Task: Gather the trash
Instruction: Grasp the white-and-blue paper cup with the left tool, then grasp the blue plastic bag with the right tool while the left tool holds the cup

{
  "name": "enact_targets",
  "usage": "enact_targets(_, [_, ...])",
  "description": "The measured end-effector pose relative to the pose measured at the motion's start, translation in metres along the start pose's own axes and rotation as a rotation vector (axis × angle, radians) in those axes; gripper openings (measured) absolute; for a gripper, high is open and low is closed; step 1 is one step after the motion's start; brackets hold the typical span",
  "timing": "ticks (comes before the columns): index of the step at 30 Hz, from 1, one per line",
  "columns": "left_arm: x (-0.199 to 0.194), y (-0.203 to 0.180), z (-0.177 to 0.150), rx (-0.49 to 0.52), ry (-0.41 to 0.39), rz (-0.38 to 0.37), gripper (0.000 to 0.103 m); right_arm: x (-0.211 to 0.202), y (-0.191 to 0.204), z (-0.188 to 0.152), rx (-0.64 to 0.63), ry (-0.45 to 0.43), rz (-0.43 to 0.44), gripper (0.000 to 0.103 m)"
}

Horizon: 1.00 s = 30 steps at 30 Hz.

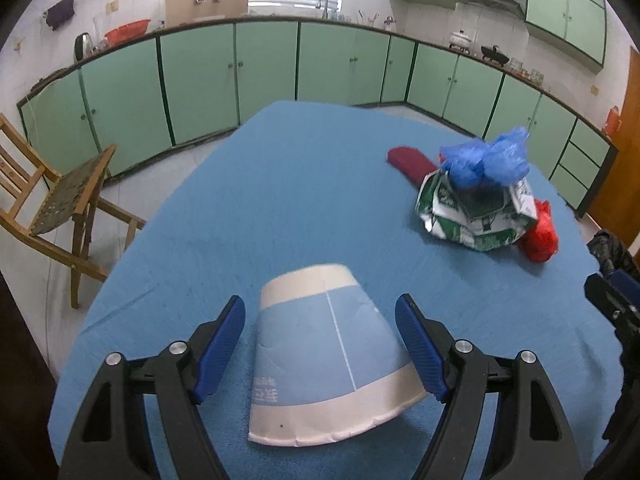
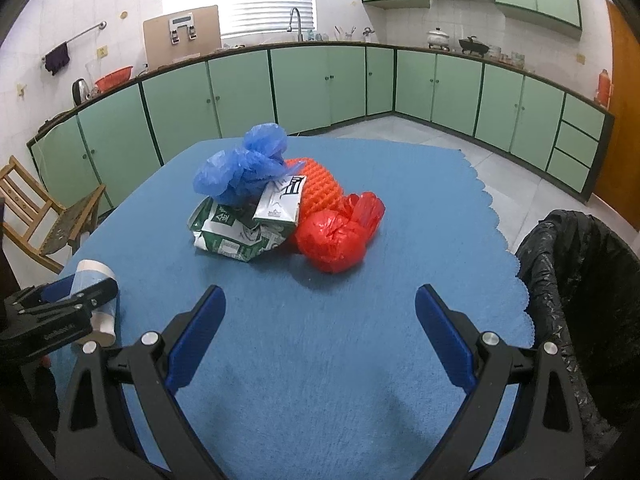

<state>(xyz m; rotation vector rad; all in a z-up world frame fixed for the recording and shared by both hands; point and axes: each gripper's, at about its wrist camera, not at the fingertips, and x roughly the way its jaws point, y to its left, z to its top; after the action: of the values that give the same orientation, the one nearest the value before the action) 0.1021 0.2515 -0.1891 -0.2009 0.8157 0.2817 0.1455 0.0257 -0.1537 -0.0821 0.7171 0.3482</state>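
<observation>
**Caller:** Blue cloth covers the whole worktop, and on it a paper cup lies on its side, pale blue with white bands, wide rim toward the left wrist camera.

**Partner:** Where are the fingers on that side?

**Caller:** The left gripper straddles the cup, one blue pad on each flank. Fingers apart, a sliver of cloth showing on both sides, so nothing is squeezing it.

**Partner:** And the right gripper?

**Caller:** Fingers spread wide over bare cloth, nothing between them. It points at the trash heap farther along the worktop.

**Partner:** Walk me through the heap.

**Caller:** A crumpled blue plastic bag sits on top of a crushed green-and-white carton. A small white-and-grey box leans against that. Just behind is something orange with a bumpy surface, and a knotted red plastic bag touches the carton's right side.

**Partner:** The cup is well away from that pile?

**Caller:** Yes, well apart, at the near left edge in the right wrist view.

**Partner:** Any bin?

**Caller:** A bin lined with a black bag stands beside the worktop's right edge, mouth open. A wooden chair stands off to the left on the floor.
</observation>
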Motion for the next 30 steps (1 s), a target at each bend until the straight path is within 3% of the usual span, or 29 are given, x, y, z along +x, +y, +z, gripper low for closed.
enact_targets(10, [0.014, -0.006, -0.003, 0.007, 0.055, -0.018, 0.074, 0.007, -0.002, -0.005, 0.003, 0.023, 0.008, 0.093])
enact_targets(11, [0.013, -0.007, -0.003, 0.007, 0.051, -0.026, 0.064, 0.008, -0.002, -0.005, 0.004, 0.025, 0.008, 0.093])
enact_targets(12, [0.013, -0.008, -0.003, 0.010, 0.049, -0.035, 0.061, 0.009, -0.003, -0.005, 0.005, 0.026, 0.008, 0.093])
enact_targets(14, [0.012, -0.011, -0.002, 0.018, 0.049, -0.047, 0.038, 0.010, -0.003, -0.005, 0.009, 0.027, 0.007, 0.093])
enact_targets(22, [-0.001, -0.014, 0.004, 0.017, 0.008, -0.077, 0.035, 0.010, -0.003, -0.004, 0.008, 0.028, 0.009, 0.093])
enact_targets(30, [-0.017, -0.023, 0.029, 0.035, -0.068, -0.087, 0.035, 0.008, -0.005, 0.012, 0.021, -0.012, 0.014, 0.093])
